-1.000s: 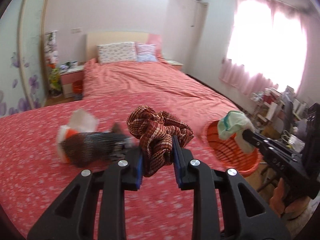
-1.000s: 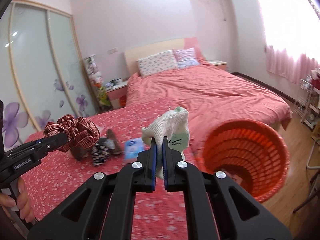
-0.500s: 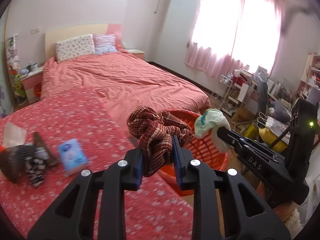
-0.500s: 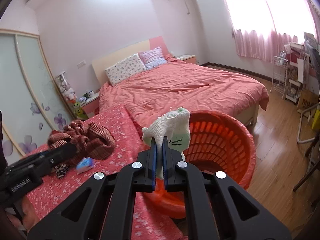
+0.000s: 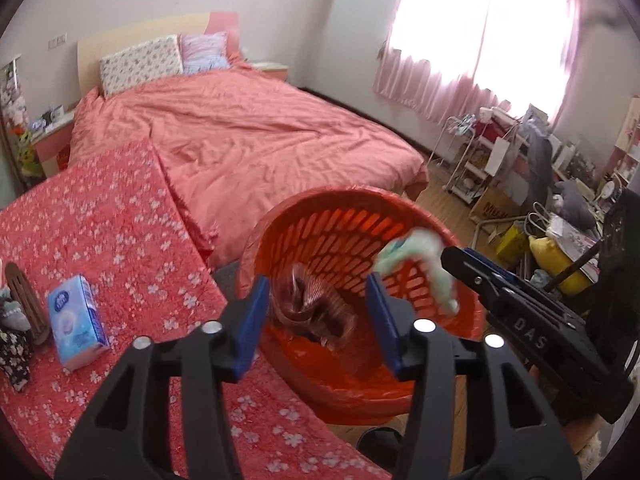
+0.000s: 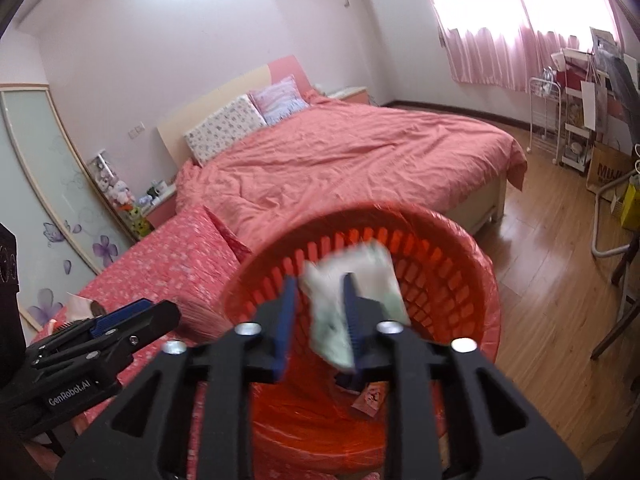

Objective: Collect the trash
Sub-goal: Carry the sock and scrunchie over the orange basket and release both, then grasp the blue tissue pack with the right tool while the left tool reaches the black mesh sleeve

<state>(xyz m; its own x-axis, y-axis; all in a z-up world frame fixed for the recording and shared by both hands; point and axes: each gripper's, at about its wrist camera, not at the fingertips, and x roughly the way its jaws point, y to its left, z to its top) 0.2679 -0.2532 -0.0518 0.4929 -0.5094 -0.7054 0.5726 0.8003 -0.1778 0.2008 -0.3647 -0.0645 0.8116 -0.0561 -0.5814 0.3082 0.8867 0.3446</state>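
An orange slatted basket (image 5: 320, 236) stands beside the flowered red surface; it also shows in the right wrist view (image 6: 460, 280). My left gripper (image 5: 316, 316) is open above the basket, and the brown-red scrunchie (image 5: 312, 312) is blurred, falling into it. My right gripper (image 6: 318, 320) is open over the basket, and the pale green-white sock (image 6: 352, 292) is blurred between its fingers, dropping. In the left wrist view the sock (image 5: 420, 264) hangs at the tip of the right gripper (image 5: 464, 264).
A blue tissue pack (image 5: 76, 320), a brown comb-like item (image 5: 24, 304) and a dark flowered cloth (image 5: 12, 356) lie on the flowered cover (image 5: 100, 220). A large bed (image 5: 240, 132) is behind. Cluttered shelves (image 5: 520, 160) stand on the right on wooden floor (image 6: 560, 260).
Both grippers moved over the basket and opened. The scrunchie left the left gripper and the sock left the right gripper; both are falling into the basket.
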